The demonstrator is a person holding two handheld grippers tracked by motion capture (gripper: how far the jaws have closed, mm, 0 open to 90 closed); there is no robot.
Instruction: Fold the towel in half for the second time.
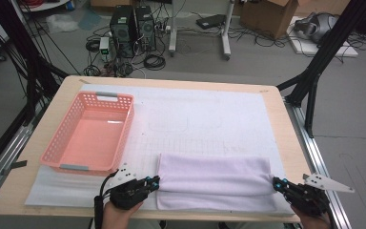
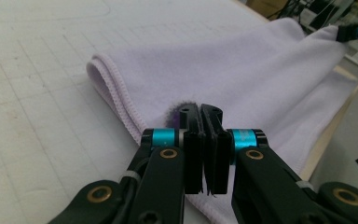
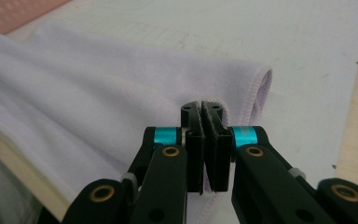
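The folded lilac towel (image 1: 215, 181) lies along the table's near edge, its long axis running from one hand to the other, with the pink basket (image 1: 57, 143) at far left. The left gripper (image 1: 156, 182) pinches its left end, the right gripper (image 1: 275, 183) its right end (both jaws clamped tight on cloth).

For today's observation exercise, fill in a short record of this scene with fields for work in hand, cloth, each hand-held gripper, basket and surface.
work in hand: folding a cloth
cloth: lilac towel, folded, near table edge
left hand-held gripper: shut on the towel's left end
right hand-held gripper: shut on the towel's right end
basket: pink basket, left of towel, nothing in it
surface: white gridded mat on wooden table
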